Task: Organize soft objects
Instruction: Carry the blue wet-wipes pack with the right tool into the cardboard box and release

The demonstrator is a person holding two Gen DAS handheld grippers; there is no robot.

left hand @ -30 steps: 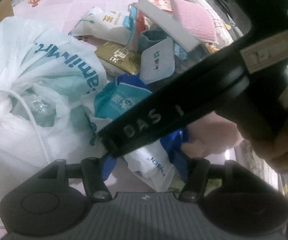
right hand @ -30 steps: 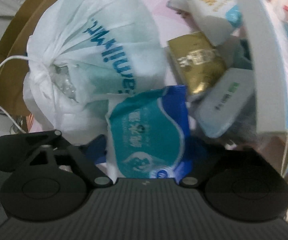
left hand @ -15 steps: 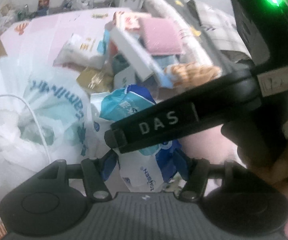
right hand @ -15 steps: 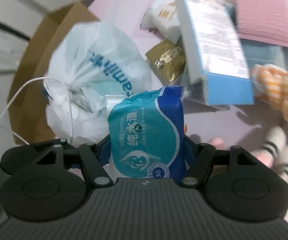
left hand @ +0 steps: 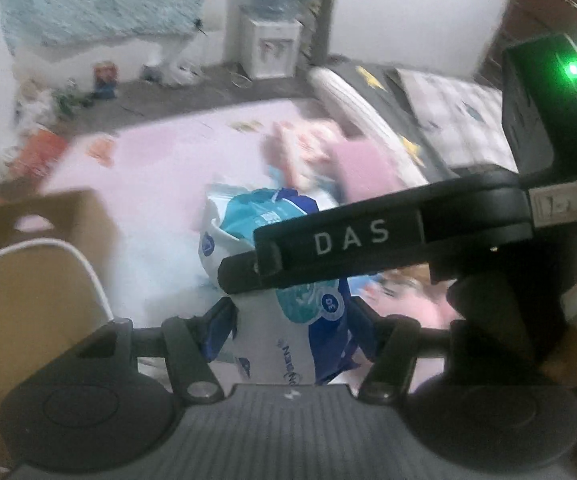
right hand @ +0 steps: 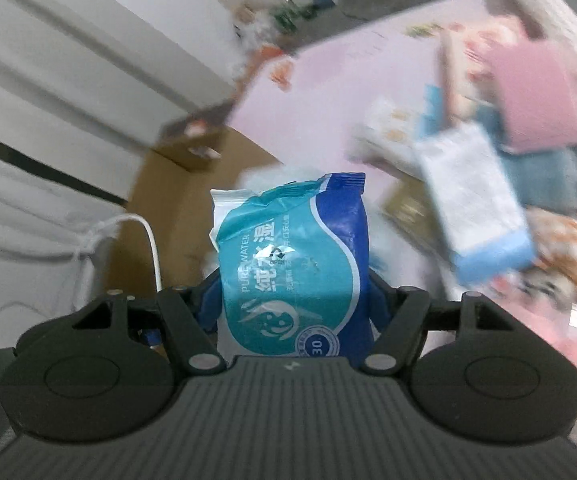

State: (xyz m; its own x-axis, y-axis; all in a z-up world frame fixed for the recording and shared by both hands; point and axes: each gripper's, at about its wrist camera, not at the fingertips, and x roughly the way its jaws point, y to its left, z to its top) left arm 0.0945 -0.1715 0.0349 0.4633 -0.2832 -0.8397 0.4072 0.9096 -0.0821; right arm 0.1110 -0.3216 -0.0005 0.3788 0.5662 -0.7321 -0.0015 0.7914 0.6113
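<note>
My left gripper (left hand: 288,320) is shut on a white and blue wet wipes pack (left hand: 288,352), held up above the pink mat (left hand: 160,168). Across that view lies one black finger (left hand: 368,248) of the right gripper, with a hand (left hand: 568,356) on its handle. Teal wrapping (left hand: 256,216) shows just beyond the finger. In the right wrist view my right gripper (right hand: 292,300) is shut on a teal and blue wet wipes pack (right hand: 292,264), which stands upright between the fingers, high over the mat. Both views are blurred.
A brown cardboard box (left hand: 28,280) stands at the left, also in the right wrist view (right hand: 192,184), with a white cord (left hand: 88,272) over it. To the right lie a blue-white box (right hand: 476,208), a pink cloth (right hand: 536,92) and an orange plush (right hand: 568,248). A water dispenser (left hand: 272,44) stands by the far wall.
Both grippers have risen with their packs still held. The white plastic bag has dropped out of view, and the far wall and floor now show.
</note>
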